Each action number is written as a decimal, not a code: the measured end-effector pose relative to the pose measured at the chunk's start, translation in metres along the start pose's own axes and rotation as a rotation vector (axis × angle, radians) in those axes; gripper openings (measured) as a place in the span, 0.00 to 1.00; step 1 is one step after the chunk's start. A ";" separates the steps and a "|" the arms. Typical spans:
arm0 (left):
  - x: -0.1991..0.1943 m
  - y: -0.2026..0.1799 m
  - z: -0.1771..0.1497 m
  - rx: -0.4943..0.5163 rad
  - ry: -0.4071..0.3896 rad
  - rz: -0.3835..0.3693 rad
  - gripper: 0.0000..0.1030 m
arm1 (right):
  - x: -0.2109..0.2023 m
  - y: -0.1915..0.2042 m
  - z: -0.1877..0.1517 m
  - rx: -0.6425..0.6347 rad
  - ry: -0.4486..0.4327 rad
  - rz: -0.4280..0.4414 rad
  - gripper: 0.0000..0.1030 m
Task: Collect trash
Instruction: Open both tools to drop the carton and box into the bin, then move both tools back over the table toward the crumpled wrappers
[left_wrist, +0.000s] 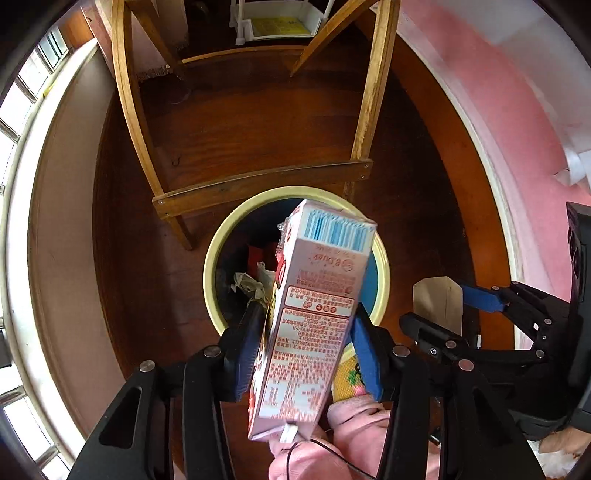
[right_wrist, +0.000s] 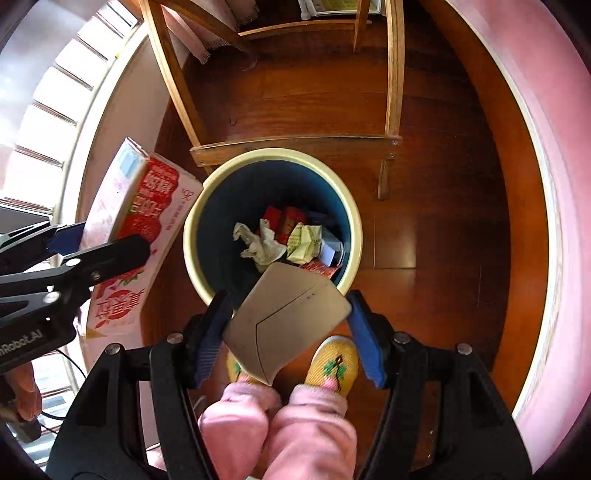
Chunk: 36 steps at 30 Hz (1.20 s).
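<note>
Above a round waste bin (right_wrist: 271, 221) with a cream rim and dark blue inside, 2 pieces of trash are held, 1 in each gripper. The bin stands on a dark reddish wooden floor (right_wrist: 424, 229), just in front of the lower rail of a light wooden chair frame (right_wrist: 295, 144).

The left gripper (left_wrist: 306, 332) is pinched on a tall pink and white drink carton (left_wrist: 314, 314) printed with red text, gripped across its narrow sides at about mid-length. In the left wrist view the carton's far end covers part of the bin mouth; in the right wrist view the carton sits over the bin's left rim, more outside than inside.

The right gripper (right_wrist: 290, 325) is closed on a flat beige cardboard piece (right_wrist: 286, 317) with a folded seam, held by its 2 opposite edges. Its far corner overlaps the bin's near rim.

Inside the bin, crumpled pale paper (right_wrist: 258, 243), red wrappers (right_wrist: 288, 219) and a yellow-green wad (right_wrist: 304, 238) already lie at the bottom.

Judged from this, the step in hand is the drop. It would be done best if each item were carried further over the bin's middle before the jaws are spread, the carton especially, since its length could catch on the left rim and tip out. The carton would fall cleanest if pointed end-down. The flat card may glide sideways, so a low release near the bin mouth is advised.

Pink trousers (right_wrist: 280, 428) and yellow knitted slippers (right_wrist: 334, 363) are seen below the grippers, close to the bin's near rim.
</note>
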<state>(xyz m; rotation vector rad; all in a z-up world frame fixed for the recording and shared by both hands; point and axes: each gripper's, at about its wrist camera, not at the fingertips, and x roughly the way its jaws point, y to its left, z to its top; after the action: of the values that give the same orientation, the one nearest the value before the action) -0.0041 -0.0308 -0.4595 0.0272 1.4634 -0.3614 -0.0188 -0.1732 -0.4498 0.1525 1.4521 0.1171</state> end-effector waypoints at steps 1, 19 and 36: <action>0.006 0.001 0.000 -0.003 0.001 0.012 0.60 | 0.008 -0.003 0.002 -0.002 0.002 -0.002 0.59; -0.040 0.054 -0.021 -0.153 -0.061 0.107 0.84 | 0.038 0.024 0.040 -0.011 0.015 -0.009 0.65; -0.273 0.019 -0.014 -0.151 -0.201 0.137 0.84 | -0.173 0.065 0.038 -0.139 -0.081 0.031 0.71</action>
<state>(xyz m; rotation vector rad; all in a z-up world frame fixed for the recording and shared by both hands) -0.0298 0.0508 -0.1992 -0.0292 1.2785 -0.1369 0.0000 -0.1397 -0.2649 0.0654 1.3564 0.2346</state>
